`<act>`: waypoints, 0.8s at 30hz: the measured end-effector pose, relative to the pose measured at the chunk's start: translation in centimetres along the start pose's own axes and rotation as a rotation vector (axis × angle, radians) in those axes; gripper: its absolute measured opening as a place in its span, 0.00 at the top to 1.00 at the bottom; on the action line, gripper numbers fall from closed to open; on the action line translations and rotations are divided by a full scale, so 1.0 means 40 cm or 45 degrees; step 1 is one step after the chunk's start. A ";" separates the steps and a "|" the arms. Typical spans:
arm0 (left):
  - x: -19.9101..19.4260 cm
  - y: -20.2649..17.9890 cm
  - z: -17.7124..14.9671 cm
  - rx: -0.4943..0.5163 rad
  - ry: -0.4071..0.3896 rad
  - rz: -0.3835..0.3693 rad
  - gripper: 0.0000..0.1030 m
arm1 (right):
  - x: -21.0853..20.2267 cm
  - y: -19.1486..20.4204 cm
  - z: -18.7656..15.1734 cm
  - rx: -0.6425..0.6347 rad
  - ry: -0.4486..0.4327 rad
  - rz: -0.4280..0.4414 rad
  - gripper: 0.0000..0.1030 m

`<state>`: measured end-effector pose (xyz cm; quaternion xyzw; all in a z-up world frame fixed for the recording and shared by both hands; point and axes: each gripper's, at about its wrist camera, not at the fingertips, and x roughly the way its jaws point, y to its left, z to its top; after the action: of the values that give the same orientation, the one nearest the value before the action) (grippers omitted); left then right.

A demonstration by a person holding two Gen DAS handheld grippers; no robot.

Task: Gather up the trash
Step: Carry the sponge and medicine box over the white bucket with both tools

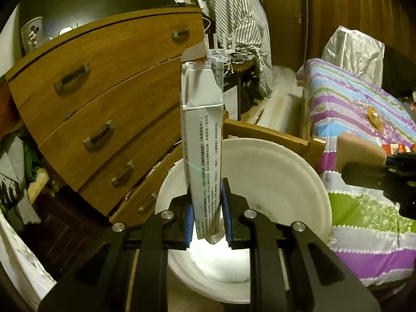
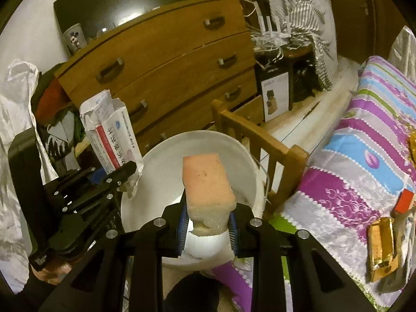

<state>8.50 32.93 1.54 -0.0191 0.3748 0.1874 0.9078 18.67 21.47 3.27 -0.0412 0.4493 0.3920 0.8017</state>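
Left gripper (image 1: 208, 208) clamped on flattened white medicine box (image 1: 201, 140), upright over white bucket (image 1: 291, 171); right gripper (image 2: 207, 221) squeezing pink sponge (image 2: 206, 182) above same bucket, beside striped bedspread (image 2: 364, 156), wooden dresser (image 1: 104, 98) behind

Place: a home bedroom
Bed: striped quilt (image 2: 358, 156) beside a wooden frame (image 2: 262, 140)
Storage: wooden dresser (image 1: 104, 98) with drawers
Clutter: striped clothes (image 1: 234, 23) draped, Mickey cup (image 1: 32, 35) on the dresser
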 end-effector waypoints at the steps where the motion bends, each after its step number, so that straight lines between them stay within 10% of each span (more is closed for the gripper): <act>1: 0.003 0.002 0.000 0.007 0.000 -0.002 0.83 | 0.005 0.001 0.000 0.000 0.006 0.002 0.73; 24: 0.030 0.007 -0.004 -0.002 0.015 -0.050 0.83 | 0.028 -0.005 -0.002 -0.023 0.032 0.018 0.73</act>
<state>9.06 33.56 0.62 -0.0284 0.3794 0.1695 0.9091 19.08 21.98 2.32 -0.0504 0.4561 0.4011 0.7928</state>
